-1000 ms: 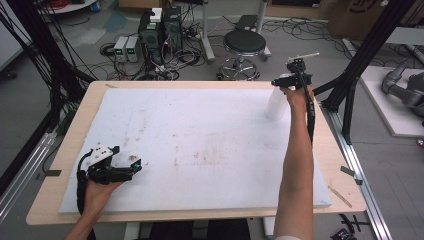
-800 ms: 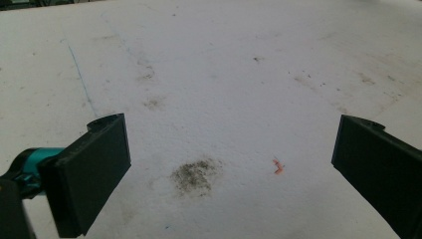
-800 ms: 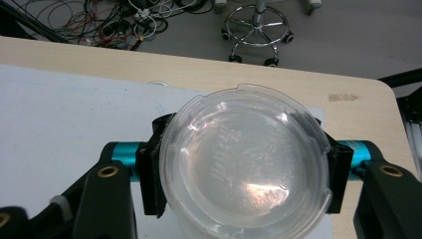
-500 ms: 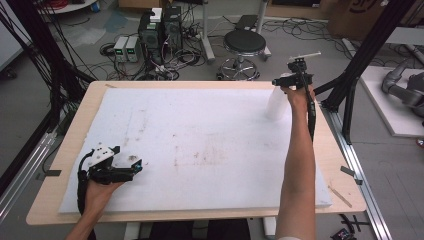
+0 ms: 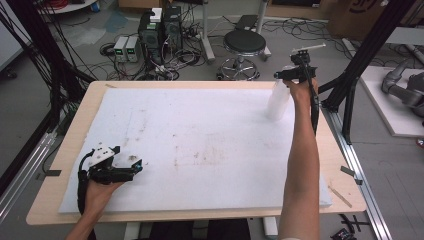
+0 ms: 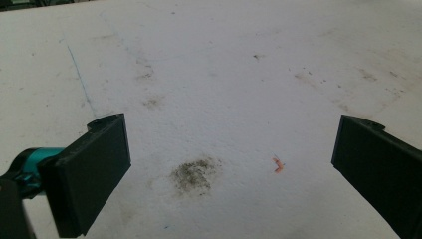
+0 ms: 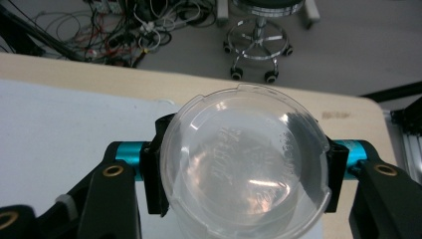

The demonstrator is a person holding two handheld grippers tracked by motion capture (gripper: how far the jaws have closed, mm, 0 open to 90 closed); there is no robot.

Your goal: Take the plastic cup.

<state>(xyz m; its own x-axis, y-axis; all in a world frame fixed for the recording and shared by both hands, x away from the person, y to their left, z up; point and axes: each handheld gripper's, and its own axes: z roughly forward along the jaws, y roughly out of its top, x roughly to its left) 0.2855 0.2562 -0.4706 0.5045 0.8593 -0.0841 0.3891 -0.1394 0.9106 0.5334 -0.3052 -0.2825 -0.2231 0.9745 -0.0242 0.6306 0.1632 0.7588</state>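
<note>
Now clamped: right gripper (image 7: pixel 244 172) jaws just closed onto the clear lidded container (image 5: pixel 278 100) at upper right of the high view, standing on the white foam sheet (image 5: pixel 200 145), likely ready for lifting; left gripper (image 5: pixel 131 167) spread wide, empty.

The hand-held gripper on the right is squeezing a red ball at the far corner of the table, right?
Not a red ball. The right hand-held gripper is shut on a clear plastic container with a lid, as the right gripper view shows. It is at the far corner of the table.

Grey floor (image 5: pixel 65 75), cable tangle (image 5: pixel 165 60), black stool (image 5: pixel 244 44).
</note>
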